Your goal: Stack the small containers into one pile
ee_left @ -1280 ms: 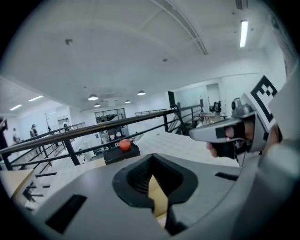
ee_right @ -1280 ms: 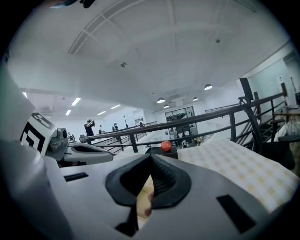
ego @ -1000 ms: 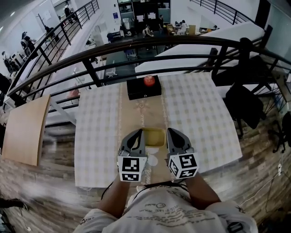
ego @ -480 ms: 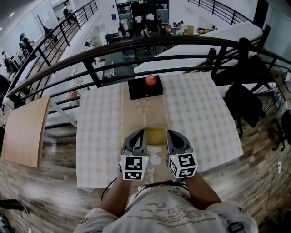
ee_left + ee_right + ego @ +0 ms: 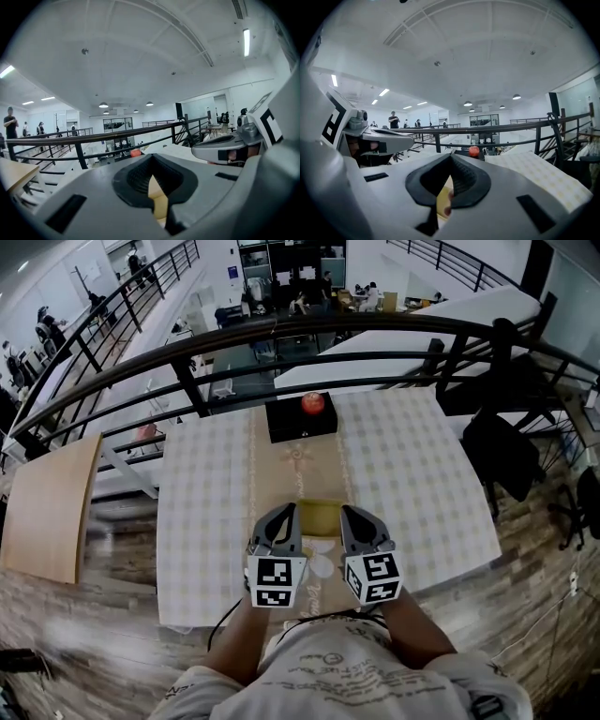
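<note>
A shallow yellow container (image 5: 319,517) sits on the checked tablecloth near the front edge, between my two grippers. My left gripper (image 5: 284,514) is at its left side and my right gripper (image 5: 354,514) at its right side, both tilted upward. In the left gripper view the jaws of the left gripper (image 5: 152,178) stand together, with only a sliver of yellow (image 5: 158,201) showing through. The right gripper (image 5: 449,180) looks the same, shut on nothing. Small white round pieces (image 5: 319,566) lie between the gripper bodies; I cannot make out their shape.
A black box (image 5: 300,420) stands at the table's far edge with a red round object (image 5: 312,403) on top. A dark metal railing (image 5: 281,334) runs behind the table above a drop. A wooden board (image 5: 52,507) lies to the left, and a dark chair (image 5: 502,451) stands at the right.
Both grippers stay beside the yellow container with jaws together. Only the head view has shifted slightly.
</note>
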A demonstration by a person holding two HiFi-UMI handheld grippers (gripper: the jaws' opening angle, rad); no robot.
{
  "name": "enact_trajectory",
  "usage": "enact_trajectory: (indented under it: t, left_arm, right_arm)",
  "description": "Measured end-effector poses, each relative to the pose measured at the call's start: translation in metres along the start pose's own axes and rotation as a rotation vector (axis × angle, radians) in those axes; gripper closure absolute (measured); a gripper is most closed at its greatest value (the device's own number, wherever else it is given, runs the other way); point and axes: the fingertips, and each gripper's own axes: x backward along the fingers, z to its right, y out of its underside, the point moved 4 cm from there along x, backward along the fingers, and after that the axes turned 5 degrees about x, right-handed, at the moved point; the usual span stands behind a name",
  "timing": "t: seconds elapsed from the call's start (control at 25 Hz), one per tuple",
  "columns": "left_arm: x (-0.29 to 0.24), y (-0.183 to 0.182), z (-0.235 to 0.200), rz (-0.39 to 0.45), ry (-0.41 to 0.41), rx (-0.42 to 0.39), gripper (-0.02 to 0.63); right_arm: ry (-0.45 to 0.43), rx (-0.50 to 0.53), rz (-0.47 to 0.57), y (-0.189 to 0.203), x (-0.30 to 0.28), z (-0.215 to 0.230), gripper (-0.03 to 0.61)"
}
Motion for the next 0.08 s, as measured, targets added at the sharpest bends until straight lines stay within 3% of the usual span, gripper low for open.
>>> enact_trajectory:
  t: [0.08]
  left_arm:
    - [-0.0003, 0.0017, -0.0046, -0.004, 0.001, 0.022, 0.606]
  right_arm:
    - [-0.005, 0.014, -0.001, -0.0004, -0.0034, -0.0034, 0.584]
